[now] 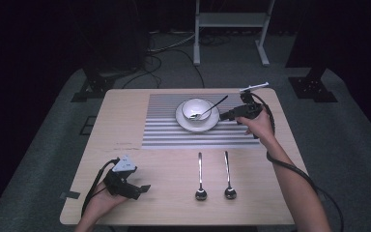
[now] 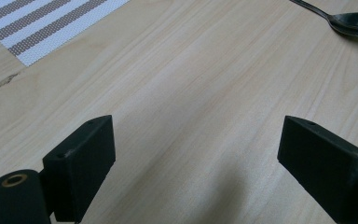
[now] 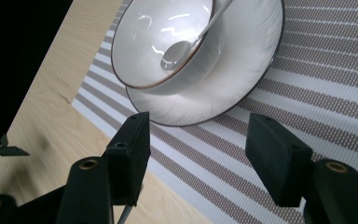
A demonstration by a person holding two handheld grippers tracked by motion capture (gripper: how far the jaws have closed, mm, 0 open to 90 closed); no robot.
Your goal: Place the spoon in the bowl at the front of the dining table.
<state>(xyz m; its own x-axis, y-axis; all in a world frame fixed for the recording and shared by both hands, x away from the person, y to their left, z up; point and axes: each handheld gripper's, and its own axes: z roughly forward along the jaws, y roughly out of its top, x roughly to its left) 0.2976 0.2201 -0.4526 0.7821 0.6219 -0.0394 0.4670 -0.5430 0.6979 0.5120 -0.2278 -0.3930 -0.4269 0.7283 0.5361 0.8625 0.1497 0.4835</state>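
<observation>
A white bowl (image 1: 196, 108) stands on a white plate (image 1: 197, 129) on a striped placemat (image 1: 164, 130), and a spoon (image 1: 212, 106) leans in it with its handle toward the back right. My right gripper (image 1: 223, 116) hovers just right of the plate, open and empty. In the right gripper view its jaws (image 3: 198, 149) frame the placemat (image 3: 317, 93) short of the plate (image 3: 242, 70), the bowl (image 3: 168, 28) and the spoon (image 3: 179, 51). My left gripper (image 1: 142, 191) rests open at the front left; its jaws (image 2: 196, 154) stand wide over bare wood.
Two spoons (image 1: 200, 174) (image 1: 228, 171) lie side by side near the front edge, bowls toward me; one spoon (image 2: 354, 21) shows ahead of the left gripper. A white frame stand (image 1: 232, 19) and floor cables (image 1: 169, 46) sit beyond the table (image 1: 125, 111).
</observation>
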